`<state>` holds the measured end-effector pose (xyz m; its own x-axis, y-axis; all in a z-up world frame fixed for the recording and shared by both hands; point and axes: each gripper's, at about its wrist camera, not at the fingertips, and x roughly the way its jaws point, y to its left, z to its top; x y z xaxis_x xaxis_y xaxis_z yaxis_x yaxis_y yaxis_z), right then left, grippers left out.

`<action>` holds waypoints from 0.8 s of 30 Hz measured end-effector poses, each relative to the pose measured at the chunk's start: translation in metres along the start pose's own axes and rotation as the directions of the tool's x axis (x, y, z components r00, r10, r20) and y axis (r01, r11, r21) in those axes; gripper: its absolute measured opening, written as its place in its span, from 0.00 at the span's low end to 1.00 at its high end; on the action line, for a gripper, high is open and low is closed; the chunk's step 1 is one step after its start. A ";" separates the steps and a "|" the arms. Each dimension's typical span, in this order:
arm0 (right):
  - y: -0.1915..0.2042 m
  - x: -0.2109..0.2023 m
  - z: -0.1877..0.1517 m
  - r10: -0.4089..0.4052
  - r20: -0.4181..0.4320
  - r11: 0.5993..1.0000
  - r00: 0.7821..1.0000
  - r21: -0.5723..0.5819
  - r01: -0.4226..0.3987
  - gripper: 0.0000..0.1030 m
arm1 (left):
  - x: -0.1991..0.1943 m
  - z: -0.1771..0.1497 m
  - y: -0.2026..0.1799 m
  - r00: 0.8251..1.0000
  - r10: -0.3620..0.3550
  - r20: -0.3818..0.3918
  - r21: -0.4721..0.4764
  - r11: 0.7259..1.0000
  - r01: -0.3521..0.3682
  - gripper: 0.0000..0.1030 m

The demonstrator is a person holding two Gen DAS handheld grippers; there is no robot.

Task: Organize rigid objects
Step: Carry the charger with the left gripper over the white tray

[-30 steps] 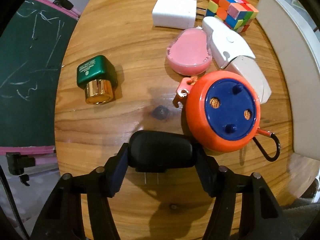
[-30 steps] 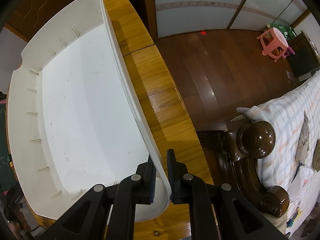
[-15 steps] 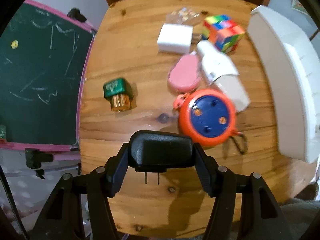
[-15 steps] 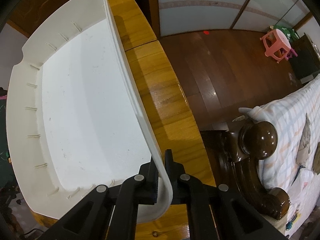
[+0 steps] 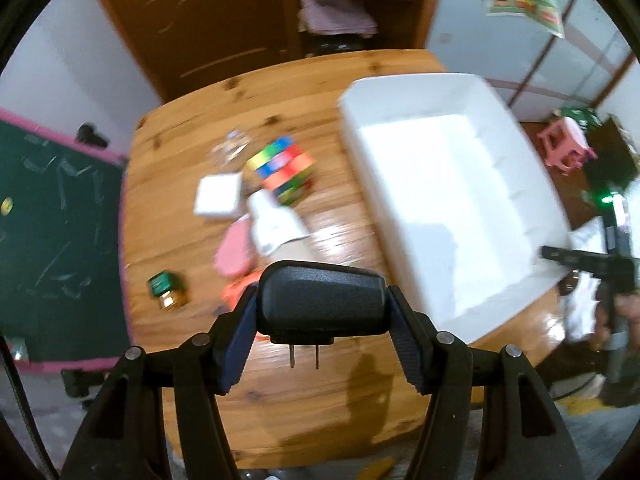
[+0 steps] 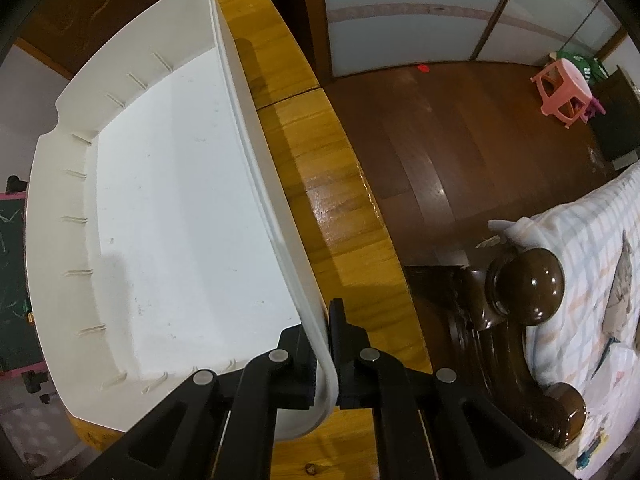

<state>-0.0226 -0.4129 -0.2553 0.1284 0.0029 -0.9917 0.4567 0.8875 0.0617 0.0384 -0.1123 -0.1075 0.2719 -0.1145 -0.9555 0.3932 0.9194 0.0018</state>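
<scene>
The black plug adapter (image 5: 322,300), clamped in the left gripper (image 5: 320,312) above the table (image 5: 320,400), is best lowered fully inside the empty white bin (image 5: 452,216), steadied at 1 rim by the pinching right gripper (image 6: 324,356).

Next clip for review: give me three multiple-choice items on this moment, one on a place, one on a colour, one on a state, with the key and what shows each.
1. Where is the black plug adapter?
A. between the left gripper fingers
B. in the white bin
C. on the chalkboard

2. What colour is the cap on the small bottle lying on the wooden table?
A. blue
B. green
C. white

3. What is the right gripper doing?
A. hanging open over the floor
B. gripping the puzzle cube
C. clamped on the bin's rim

Key: 1 A, the pads press both ends of the adapter, prongs hanging down; 2 B, green cap over a gold body; 3 C, the rim runs between its closed fingers.
</scene>
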 end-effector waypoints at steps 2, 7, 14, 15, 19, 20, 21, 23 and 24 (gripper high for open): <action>0.001 -0.001 0.000 -0.001 0.006 1.000 1.000 -0.016 0.002 0.05 | -0.001 0.010 -0.018 1.000 -0.029 0.004 0.031 0.999 0.028 0.64; 0.005 -0.005 -0.001 -0.008 0.034 0.999 0.999 -0.051 0.010 0.04 | 0.008 0.031 -0.059 0.998 -0.068 -0.008 0.088 0.994 0.068 0.64; 0.000 -0.004 0.000 0.012 0.038 0.999 0.999 -0.053 -0.010 0.05 | 0.046 0.046 -0.098 0.995 -0.074 -0.071 0.100 0.992 0.081 0.64; 0.000 -0.004 0.000 0.016 0.038 0.998 0.999 -0.054 -0.014 0.05 | 0.051 0.046 -0.100 0.994 -0.072 -0.080 0.097 0.992 0.079 0.64; -0.002 -0.003 0.000 0.033 0.034 0.998 0.999 -0.057 -0.031 0.05 | 0.074 0.048 -0.110 0.990 -0.056 -0.131 0.087 0.994 0.068 0.64; -0.003 -0.002 0.000 0.035 0.033 0.998 0.999 -0.059 -0.033 0.05 | 0.080 0.047 -0.114 0.990 -0.039 -0.138 0.095 0.994 0.052 0.64; -0.003 -0.002 0.000 0.039 0.032 0.997 0.999 -0.062 -0.037 0.05 | 0.084 0.047 -0.117 0.989 -0.029 -0.143 0.101 0.994 0.044 0.64; -0.004 -0.002 0.000 0.043 0.030 0.997 0.999 -0.067 -0.041 0.06 | 0.092 0.047 -0.121 0.988 -0.019 -0.156 0.106 0.994 0.035 0.64; -0.004 -0.001 0.000 0.045 0.029 0.997 0.999 -0.069 -0.043 0.06 | 0.097 0.047 -0.122 0.986 -0.013 -0.167 0.105 0.994 0.031 0.64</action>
<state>-0.0244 -0.4168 -0.2541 0.1741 0.0295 -0.9843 0.3889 0.9162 0.0963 0.0581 -0.2534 -0.1863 0.1166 -0.0619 -0.9912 0.4915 0.8709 0.0034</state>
